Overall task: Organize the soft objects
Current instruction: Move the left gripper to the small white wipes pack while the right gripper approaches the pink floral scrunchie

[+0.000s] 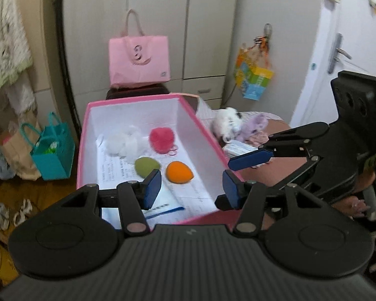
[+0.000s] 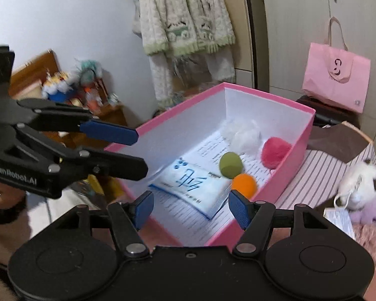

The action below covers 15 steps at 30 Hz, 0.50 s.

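Left wrist view, left to right. A teal bag stands on the floor, apart from the pink box. The left claw hovers over the near end of the box, its blue pads moderately apart, holding and touching nothing. Inside the box, beyond the claw, lie a white puff, a red pompom, a green sponge and an orange sponge, all resting on printed paper; the two sponges lie nearest the claw, just beyond its pads. A pink bag stands behind the box. To the right of the box, a white plush toy and a purple plush toy lie together on the counter. The right claw enters from the right, over the box's right wall, its fingers apart and empty.

Right wrist view, left to right. The left claw reaches in from the left above the box's left wall, empty. The right claw hovers over the near end of the box, pads fairly wide, gripping nothing. A booklet lies just beyond it, the orange sponge close by its right pad, the green sponge, white puff and red pompom farther in. Both plush toys lie outside the box at far right.
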Motion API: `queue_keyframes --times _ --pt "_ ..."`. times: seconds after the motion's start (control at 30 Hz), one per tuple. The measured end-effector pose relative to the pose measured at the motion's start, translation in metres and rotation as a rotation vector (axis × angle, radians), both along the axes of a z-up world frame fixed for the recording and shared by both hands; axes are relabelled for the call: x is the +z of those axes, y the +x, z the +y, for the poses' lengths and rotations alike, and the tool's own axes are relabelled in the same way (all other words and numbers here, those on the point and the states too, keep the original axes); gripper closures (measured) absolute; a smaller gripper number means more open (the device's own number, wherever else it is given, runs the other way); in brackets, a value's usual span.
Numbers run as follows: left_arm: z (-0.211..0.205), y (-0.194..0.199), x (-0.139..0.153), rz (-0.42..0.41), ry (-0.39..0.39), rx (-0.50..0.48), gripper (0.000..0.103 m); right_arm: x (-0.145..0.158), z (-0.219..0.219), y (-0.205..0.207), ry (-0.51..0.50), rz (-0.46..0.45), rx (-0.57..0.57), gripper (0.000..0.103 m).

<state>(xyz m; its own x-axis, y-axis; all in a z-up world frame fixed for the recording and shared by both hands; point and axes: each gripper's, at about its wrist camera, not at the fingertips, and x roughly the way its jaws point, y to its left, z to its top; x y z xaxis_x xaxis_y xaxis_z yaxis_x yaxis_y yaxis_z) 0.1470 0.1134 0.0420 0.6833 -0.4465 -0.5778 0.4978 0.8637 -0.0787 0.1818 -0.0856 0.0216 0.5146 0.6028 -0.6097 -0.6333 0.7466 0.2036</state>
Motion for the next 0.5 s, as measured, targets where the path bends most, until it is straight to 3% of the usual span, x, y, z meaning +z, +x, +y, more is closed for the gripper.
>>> queue_keyframes --times 0.4,0.5 --pt "-0.054 -0.024 0.005 -0.006 0.011 -0.098 0.049 0.004 -0.095 -0.060 -0.011 -0.113 -0.203 0.031" --pt "-0.079 -0.026 0.001 -0.029 -0.001 -0.081 0.048 -0.002 -0.116 -0.065 -0.014 -0.144 -0.220 0.030"
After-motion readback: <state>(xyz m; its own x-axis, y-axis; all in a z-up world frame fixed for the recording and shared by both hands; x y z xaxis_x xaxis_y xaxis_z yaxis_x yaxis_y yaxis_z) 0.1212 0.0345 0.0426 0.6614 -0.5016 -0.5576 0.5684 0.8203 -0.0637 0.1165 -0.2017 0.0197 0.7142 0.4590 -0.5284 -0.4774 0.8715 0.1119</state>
